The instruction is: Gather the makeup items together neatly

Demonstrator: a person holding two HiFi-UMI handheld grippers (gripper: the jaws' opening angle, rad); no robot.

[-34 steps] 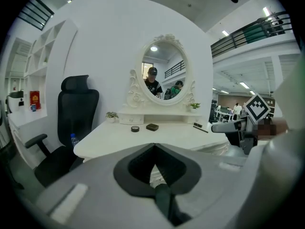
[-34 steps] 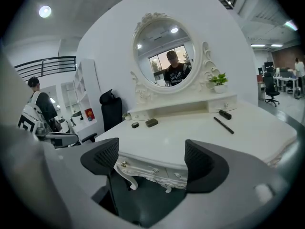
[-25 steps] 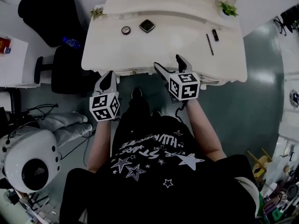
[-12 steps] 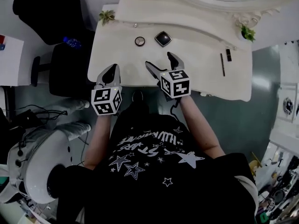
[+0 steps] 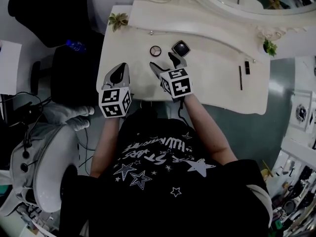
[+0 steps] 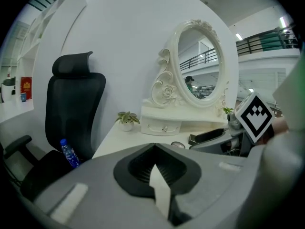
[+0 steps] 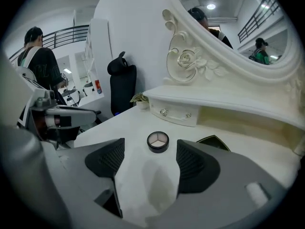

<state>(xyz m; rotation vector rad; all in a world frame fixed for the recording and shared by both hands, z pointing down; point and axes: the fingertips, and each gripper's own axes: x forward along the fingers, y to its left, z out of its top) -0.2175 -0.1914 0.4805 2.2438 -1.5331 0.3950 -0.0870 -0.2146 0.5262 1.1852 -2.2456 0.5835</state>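
A round black compact [image 5: 155, 51] with pale pans and a square black compact [image 5: 181, 48] lie on the white vanity table [image 5: 217, 90]. A dark pencil [image 5: 240, 77] and a small black tube [image 5: 247, 67] lie far to the right. My right gripper [image 5: 164, 63] hovers just short of the two compacts, open and empty; its jaws have just been closing a little. In the right gripper view the round compact [image 7: 157, 141] sits beyond the jaw tips, and the square compact [image 7: 213, 140] is half hidden by one jaw. My left gripper [image 5: 118, 73] is shut and empty over the table's left part.
An oval mirror [image 6: 198, 66] on a raised shelf with a small drawer [image 7: 174, 112] backs the table. Small potted plants [image 5: 118, 19] stand at both back corners. A black office chair [image 6: 71, 109] with a water bottle [image 6: 69, 152] stands left of the table.
Both grippers have moved forward from the table's near edge out over its top, towards the two compacts. The right gripper's jaws stand narrower than before.
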